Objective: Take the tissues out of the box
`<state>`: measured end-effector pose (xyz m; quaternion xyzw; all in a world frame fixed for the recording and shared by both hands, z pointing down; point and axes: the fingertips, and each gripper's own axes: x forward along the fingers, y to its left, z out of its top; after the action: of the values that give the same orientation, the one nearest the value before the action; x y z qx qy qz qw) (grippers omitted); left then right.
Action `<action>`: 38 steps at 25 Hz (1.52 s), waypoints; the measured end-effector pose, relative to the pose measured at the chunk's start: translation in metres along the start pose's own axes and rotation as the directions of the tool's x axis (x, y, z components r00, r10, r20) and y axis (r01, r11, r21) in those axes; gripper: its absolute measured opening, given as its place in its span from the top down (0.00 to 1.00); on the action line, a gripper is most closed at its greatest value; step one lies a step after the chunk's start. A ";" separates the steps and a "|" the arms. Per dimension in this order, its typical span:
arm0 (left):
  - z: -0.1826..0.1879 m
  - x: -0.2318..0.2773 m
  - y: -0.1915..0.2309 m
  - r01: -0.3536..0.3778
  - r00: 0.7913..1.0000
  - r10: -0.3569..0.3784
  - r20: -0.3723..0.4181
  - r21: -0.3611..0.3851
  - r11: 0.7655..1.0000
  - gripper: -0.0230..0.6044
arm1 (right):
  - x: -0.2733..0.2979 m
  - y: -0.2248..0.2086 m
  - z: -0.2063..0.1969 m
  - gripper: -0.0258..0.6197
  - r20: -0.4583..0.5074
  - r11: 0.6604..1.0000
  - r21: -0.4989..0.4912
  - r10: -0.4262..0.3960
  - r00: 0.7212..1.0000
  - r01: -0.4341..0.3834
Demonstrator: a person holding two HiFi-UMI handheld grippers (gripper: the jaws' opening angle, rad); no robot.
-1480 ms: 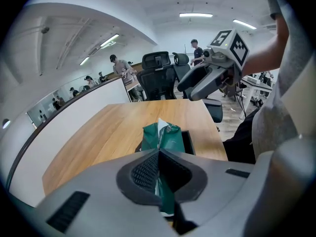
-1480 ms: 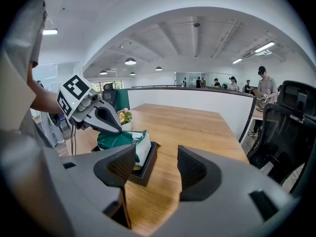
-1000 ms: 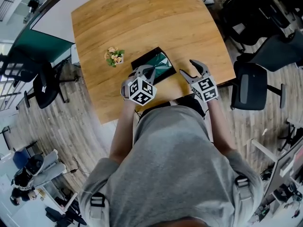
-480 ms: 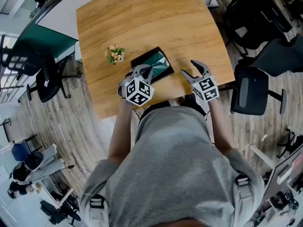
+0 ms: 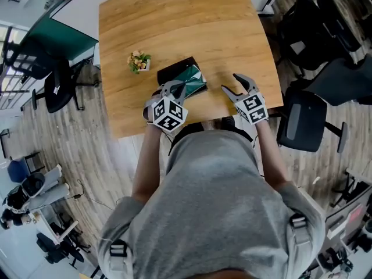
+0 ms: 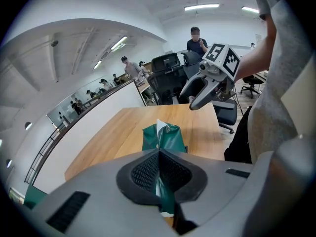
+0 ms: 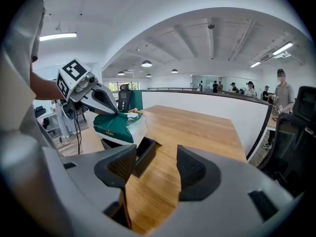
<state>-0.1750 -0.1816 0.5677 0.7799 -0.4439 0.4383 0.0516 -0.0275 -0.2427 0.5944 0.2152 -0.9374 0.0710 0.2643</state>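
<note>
A green-wrapped tissue pack (image 7: 117,124) with a white side hangs tilted above an open black box (image 7: 144,154) on the wooden table (image 5: 174,16). My left gripper (image 5: 176,88) is shut on the pack's green wrapper (image 6: 166,136); the film runs down between its closed pads (image 6: 148,171). In the head view the pack (image 5: 194,80) overlaps the box (image 5: 172,70). My right gripper (image 5: 229,82) stands open to the right of the box with nothing between its fingers, a short way from the pack. In its own view the right gripper (image 7: 155,169) frames bare table.
A small pot of flowers (image 5: 138,61) stands on the table left of the box. Office chairs (image 5: 299,121) stand close to the table's right edge and another chair (image 5: 58,92) to its left. People stand far behind a low wall.
The left gripper has risen slightly with the tissue pack, drawing it further up from the box. The right gripper has shifted a little and stays open.
</note>
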 end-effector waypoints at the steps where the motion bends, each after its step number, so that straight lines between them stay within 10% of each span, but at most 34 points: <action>1: 0.001 -0.001 -0.002 -0.007 1.000 0.007 -0.002 -0.007 1.000 0.93 | -0.001 -0.002 0.000 0.55 0.002 1.000 -0.006 0.007 1.000 -0.007; 38: 0.036 -0.002 -0.087 -0.209 0.975 0.186 -0.121 -0.217 0.954 0.93 | -0.045 -0.034 -0.042 0.56 -0.010 0.957 -0.136 0.257 0.966 -0.256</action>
<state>-0.0884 -0.1455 0.5712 0.6978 -0.5638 0.4256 0.1187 0.0418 -0.2462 0.6069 0.0737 -0.9611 0.0396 0.2633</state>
